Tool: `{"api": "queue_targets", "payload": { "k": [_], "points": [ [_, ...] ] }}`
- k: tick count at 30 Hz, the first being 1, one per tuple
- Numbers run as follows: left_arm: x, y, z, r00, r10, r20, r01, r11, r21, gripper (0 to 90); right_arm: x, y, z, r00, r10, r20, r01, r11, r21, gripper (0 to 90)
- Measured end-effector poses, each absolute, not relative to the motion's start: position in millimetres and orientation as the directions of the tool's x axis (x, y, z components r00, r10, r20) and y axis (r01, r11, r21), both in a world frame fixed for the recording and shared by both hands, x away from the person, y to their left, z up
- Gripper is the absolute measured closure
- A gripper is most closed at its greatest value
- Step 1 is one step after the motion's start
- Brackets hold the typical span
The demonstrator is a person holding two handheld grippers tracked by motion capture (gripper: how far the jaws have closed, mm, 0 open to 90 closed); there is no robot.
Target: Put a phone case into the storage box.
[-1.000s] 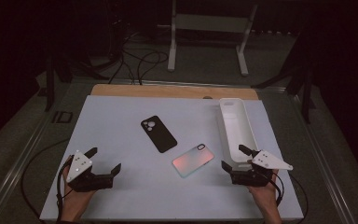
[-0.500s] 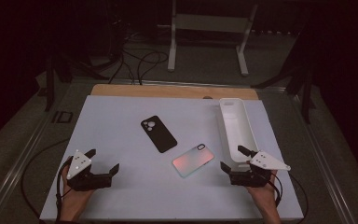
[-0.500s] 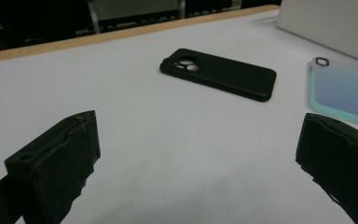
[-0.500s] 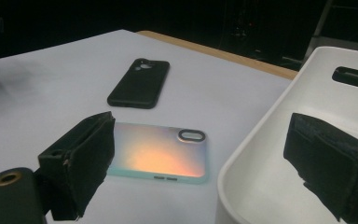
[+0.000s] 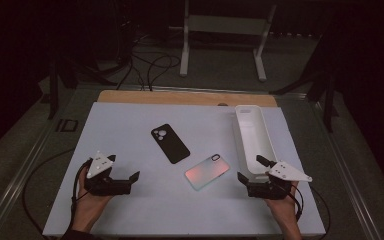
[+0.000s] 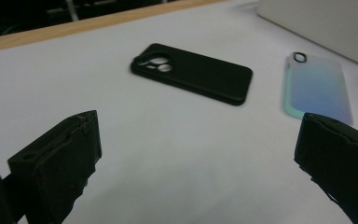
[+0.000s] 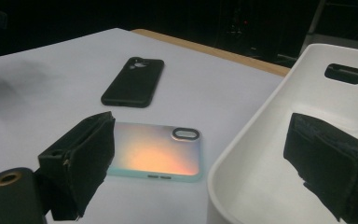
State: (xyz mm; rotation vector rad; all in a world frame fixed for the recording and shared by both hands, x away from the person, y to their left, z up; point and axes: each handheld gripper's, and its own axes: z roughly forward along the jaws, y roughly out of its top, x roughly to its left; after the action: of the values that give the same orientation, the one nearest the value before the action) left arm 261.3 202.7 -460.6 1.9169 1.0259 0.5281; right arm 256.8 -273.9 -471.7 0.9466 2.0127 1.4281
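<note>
iridescent phone case [image 7: 156,151] beside white tray [image 7: 279,135]

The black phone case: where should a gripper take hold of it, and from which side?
Across its two long edges near the middle, coming down from above. The black phone case lies flat on the white table with bare table all round, so the narrow width probably fits open jaws. The left gripper looks better placed.
</note>
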Motion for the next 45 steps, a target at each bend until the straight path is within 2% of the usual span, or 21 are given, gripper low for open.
{"api": "queue_targets", "payload": {
  "k": [15,28,45],
  "points": [
    [297,147,-451,0.642,0.767,-0.029,0.465,-0.359,0.809,0.5,256,-277,-471,-0.630,0.777,0.010,0.256,0.195,0.947,8.8],
    [321,104,-467,0.695,0.718,-0.050,0.514,-0.446,0.733,0.9,256,-278,-471,-0.630,0.776,0.012,0.260,0.196,0.946,8.8],
    [330,50,-486,0.765,0.641,-0.065,0.506,-0.535,0.677,2.8,256,-278,-472,-0.630,0.776,0.010,0.258,0.198,0.946,8.8]
  ]
}}
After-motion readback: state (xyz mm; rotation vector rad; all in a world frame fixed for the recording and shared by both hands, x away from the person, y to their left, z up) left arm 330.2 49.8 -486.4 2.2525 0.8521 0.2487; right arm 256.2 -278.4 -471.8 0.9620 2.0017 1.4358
